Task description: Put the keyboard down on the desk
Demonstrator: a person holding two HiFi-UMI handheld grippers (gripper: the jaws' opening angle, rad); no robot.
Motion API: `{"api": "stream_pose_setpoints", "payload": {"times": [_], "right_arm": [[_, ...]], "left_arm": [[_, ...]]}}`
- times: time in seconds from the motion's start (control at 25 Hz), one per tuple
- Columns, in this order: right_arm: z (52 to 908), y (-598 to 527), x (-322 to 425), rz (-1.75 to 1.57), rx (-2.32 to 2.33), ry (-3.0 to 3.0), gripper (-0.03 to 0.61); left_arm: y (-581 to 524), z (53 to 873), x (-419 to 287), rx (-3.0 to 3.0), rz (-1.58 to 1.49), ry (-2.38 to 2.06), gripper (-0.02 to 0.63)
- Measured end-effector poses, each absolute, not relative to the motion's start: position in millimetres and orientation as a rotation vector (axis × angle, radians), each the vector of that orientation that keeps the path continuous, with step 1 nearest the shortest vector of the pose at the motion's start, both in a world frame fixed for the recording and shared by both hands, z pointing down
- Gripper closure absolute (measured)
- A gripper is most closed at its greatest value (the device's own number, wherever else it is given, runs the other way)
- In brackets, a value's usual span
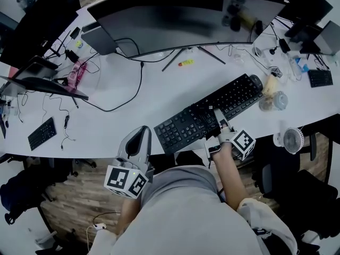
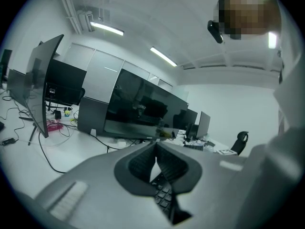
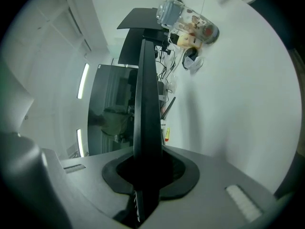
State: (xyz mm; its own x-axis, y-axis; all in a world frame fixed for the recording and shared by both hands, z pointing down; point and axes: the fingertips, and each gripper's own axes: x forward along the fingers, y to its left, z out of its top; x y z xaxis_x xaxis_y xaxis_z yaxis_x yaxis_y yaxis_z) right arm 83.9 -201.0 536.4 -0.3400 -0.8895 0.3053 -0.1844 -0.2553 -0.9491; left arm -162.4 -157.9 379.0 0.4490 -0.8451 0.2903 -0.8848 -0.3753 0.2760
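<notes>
The black keyboard (image 1: pixel 210 112) lies slantwise over the white desk (image 1: pixel 159 89), near its front edge. My right gripper (image 1: pixel 220 124) is shut on the keyboard's near long edge, right of its middle. In the right gripper view the keyboard (image 3: pixel 145 94) runs edge-on between the jaws of the right gripper (image 3: pixel 147 163). Whether it rests on the desk I cannot tell. My left gripper (image 1: pixel 142 129) sits left of the keyboard at the desk edge, shut and empty. In the left gripper view a few keys (image 2: pixel 163 192) show below the closed left gripper (image 2: pixel 156 149).
A wide curved monitor (image 1: pixel 186 15) stands behind the keyboard, its stand (image 1: pixel 186 52) and a black cable (image 1: pixel 127 97) on the desk. A mouse (image 1: pixel 256 81), a bottle (image 1: pixel 271 84) and a jar (image 1: pixel 276 101) sit by the keyboard's right end. A small fan (image 1: pixel 291 139) is at right.
</notes>
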Motion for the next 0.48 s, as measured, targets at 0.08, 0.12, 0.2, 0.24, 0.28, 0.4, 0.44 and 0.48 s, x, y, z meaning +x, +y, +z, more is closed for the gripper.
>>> {"api": "stream_pose_setpoints", "payload": {"times": [0.08, 0.12, 0.2, 0.24, 0.28, 0.4, 0.44, 0.48], "right_arm": [[540.2, -203.2, 81.4, -1.659, -1.333, 1.424, 0.508], [541.9, -204.4, 79.9, -1.668, -1.331, 1.413, 0.506], [544.8, -206.7, 76.6, -1.686, -1.323, 1.384, 0.506], [546.2, -207.5, 75.1, -1.694, -1.319, 1.368, 0.506], [547.6, -208.3, 73.7, -1.700, -1.316, 1.354, 0.506], [552.5, -213.7, 70.0, -1.699, -1.311, 1.336, 0.506], [554.2, -216.2, 68.9, -1.695, -1.311, 1.337, 0.507], [555.9, -218.3, 67.9, -1.695, -1.315, 1.336, 0.506]], "left_arm": [[-159.1, 380.0, -165.9, 2.310, 0.143, -1.465, 0.614], [-159.9, 380.4, -167.7, 2.308, 0.143, -1.467, 0.614], [-161.5, 381.0, -171.1, 2.303, 0.145, -1.471, 0.614], [-162.3, 381.2, -172.6, 2.300, 0.146, -1.473, 0.614], [-163.1, 381.2, -174.1, 2.298, 0.147, -1.474, 0.614], [-165.8, 380.9, -178.8, 2.294, 0.153, -1.479, 0.614], [-166.6, 381.1, -180.3, 2.292, 0.155, -1.480, 0.614], [-167.4, 381.5, -181.7, 2.291, 0.157, -1.482, 0.614]]}}
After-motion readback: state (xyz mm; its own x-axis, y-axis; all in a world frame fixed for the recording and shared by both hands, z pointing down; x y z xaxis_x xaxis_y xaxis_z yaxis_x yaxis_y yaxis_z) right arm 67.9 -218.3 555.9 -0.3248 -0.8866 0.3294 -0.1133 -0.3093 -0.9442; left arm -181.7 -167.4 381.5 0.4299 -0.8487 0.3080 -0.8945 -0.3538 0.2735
